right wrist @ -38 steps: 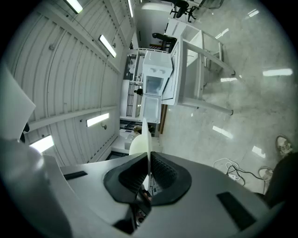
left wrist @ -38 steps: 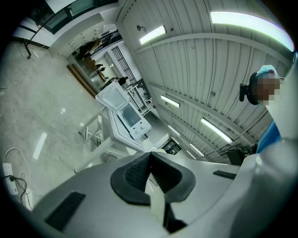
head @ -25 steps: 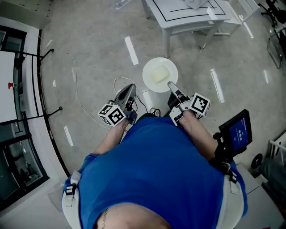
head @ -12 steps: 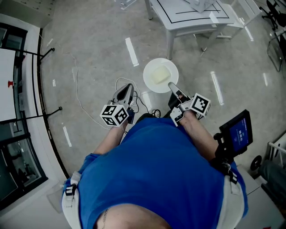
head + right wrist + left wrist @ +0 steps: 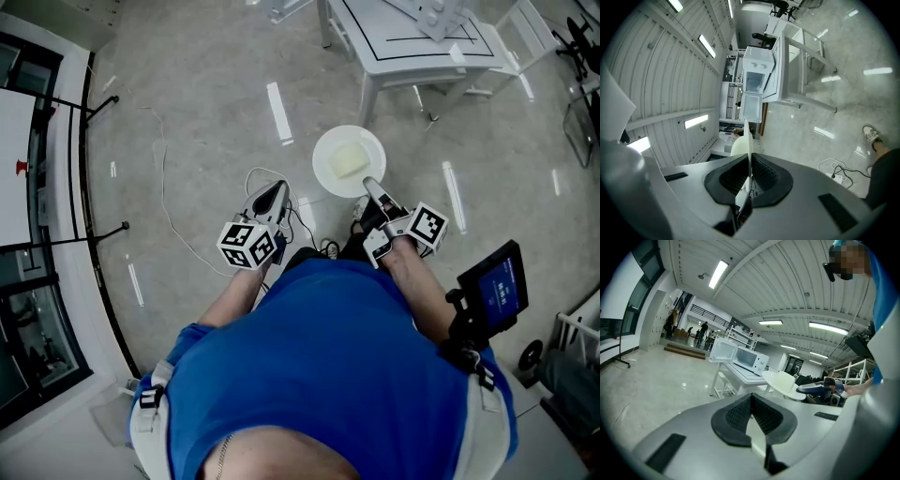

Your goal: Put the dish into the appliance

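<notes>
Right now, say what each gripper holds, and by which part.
Right gripper: shut on the plate, at its near rim. Left gripper: jaws together, nothing held.

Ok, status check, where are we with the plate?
Right tongs shut on plate rim, carried level. Left tongs shut, empty. Microwave ahead on table, door open. Cable on floor by feet.

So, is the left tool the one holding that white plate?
No, the white plate is clamped at its rim by the right tool, while the left tool holds nothing.
</notes>
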The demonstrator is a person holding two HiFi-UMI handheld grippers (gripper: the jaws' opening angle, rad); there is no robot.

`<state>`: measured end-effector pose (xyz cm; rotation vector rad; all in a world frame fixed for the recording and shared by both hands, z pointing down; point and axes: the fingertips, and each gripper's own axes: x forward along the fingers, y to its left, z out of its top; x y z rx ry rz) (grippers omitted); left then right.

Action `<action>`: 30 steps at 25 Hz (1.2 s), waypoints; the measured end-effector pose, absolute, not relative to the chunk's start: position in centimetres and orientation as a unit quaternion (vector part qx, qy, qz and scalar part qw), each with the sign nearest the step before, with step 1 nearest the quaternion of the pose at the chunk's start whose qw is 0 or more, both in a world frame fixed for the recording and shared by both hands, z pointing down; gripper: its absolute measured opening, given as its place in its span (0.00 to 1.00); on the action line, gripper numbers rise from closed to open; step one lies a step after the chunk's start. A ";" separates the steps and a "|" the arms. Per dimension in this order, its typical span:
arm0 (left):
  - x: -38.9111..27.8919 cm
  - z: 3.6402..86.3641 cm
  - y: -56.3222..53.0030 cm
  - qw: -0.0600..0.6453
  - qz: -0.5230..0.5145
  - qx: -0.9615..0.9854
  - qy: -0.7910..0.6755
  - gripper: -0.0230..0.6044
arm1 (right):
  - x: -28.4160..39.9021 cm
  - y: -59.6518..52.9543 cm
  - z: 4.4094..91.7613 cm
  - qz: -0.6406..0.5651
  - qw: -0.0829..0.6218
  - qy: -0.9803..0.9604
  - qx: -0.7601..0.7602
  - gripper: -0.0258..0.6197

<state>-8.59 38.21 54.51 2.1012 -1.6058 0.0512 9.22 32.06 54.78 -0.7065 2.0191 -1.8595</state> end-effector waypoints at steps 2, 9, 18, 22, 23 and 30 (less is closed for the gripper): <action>-8.7 54.5 36.4 0.240 0.016 0.771 -0.589 0.05 | 8.8 30.0 55.1 -0.651 0.154 0.703 -0.243 0.06; -8.7 53.7 30.6 0.226 -0.010 0.776 -0.588 0.05 | 7.7 23.8 55.4 -0.653 0.156 0.708 -0.220 0.06; -10.2 49.5 30.2 0.210 -0.023 0.780 -0.589 0.05 | 4.8 23.9 53.0 -0.646 0.141 0.720 -0.212 0.06; -9.7 49.4 24.9 0.211 -0.012 0.775 -0.595 0.05 | 4.7 18.0 53.2 -0.649 0.139 0.720 -0.203 0.06; -9.4 49.6 23.5 0.210 -0.010 0.774 -0.597 0.05 | 5.0 16.5 53.5 -0.649 0.137 0.720 -0.204 0.06; -9.1 49.8 19.0 0.207 -0.002 0.773 -0.600 0.05 | 6.2 11.8 53.2 -0.649 0.138 0.718 -0.210 0.06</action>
